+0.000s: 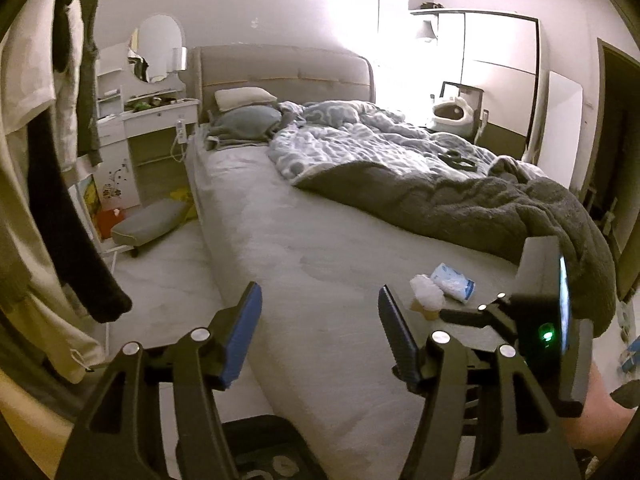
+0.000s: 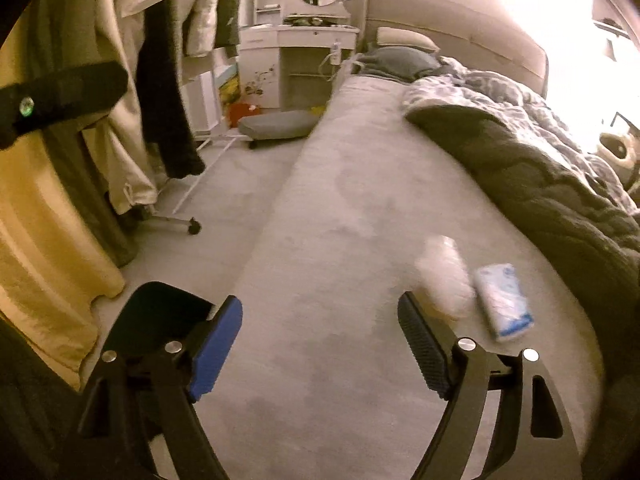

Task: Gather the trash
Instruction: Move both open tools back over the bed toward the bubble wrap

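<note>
Near the foot of the grey mattress lies a crumpled white wad, with a blue-and-white tissue pack right beside it. My left gripper hangs open over the mattress edge, nothing between its fingers; the wad sits just beyond its right finger. The black housing of my right gripper crowds in at the right. In the right wrist view my right gripper is open and empty above the mattress. The wad, blurred, lies just past its right fingertip, and the pack lies to the right of that.
A rumpled dark and patterned duvet covers the bed's right side. Clothes hang on a wheeled rack at the left. A white dressing table and a grey footstool stand by the headboard. Light floor runs along the bed's left side.
</note>
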Tool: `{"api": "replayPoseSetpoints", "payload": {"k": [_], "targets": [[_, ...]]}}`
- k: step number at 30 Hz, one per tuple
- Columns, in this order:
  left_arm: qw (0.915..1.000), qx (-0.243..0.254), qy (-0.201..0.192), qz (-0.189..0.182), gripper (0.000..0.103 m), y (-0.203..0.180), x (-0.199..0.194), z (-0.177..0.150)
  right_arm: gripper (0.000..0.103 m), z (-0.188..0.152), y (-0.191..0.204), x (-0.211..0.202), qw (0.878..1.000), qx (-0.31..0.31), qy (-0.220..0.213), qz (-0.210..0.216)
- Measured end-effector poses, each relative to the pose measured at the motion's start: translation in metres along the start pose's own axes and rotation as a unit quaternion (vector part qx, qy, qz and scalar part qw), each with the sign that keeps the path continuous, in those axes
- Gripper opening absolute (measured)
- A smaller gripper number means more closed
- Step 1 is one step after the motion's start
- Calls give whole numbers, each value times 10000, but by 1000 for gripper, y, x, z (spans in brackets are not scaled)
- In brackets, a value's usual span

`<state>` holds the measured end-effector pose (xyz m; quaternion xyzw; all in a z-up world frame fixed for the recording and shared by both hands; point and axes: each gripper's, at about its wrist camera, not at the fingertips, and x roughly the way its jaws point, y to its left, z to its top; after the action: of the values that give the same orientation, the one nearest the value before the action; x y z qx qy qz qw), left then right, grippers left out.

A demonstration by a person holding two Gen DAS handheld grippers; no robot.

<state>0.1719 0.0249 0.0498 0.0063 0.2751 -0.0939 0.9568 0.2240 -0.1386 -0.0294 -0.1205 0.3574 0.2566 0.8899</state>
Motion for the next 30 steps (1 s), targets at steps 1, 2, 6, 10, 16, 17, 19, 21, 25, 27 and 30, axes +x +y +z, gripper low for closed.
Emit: {"api": "replayPoseSetpoints", "payload": {"k": [1,2,6,10,16,17,19,21,25,27,30], "targets": [[10000,16,17,-25,64,-4,3,0,82,-2,-5,-1,10000,24,-3,-34],[10000,31,29,-44,64,-7,6,0,82,-5,-12,-3,10000,58,-8,-72],[9998,124,67,-104,66,-22,18,1,82,-14,-31,-6,9997,197,9,-160],[9998,131,107,-146,66,-31,29,3,82,-21,-45,-8,9993,300,39,-229],[9995,107,186,-225,67,-43,46,6,83,-33,-68,-12,9984,464,33,-333],[9995,113,205,-230,67,-45,49,6,83,-33,-71,-12,9982,494,41,-343],[9993,122,257,-246,68,-51,57,6,84,-37,-78,-13,9977,563,54,-361],[9991,128,300,-267,68,-56,64,5,84,-40,-85,-13,9974,598,60,-397],[9987,152,367,-305,68,-67,75,5,84,-48,-96,-12,9968,679,94,-421],[9986,162,396,-319,68,-71,79,5,84,-53,-103,-12,9964,729,116,-428],[9983,173,443,-349,68,-78,85,5,84,-59,-109,-12,9960,764,148,-444]]}}
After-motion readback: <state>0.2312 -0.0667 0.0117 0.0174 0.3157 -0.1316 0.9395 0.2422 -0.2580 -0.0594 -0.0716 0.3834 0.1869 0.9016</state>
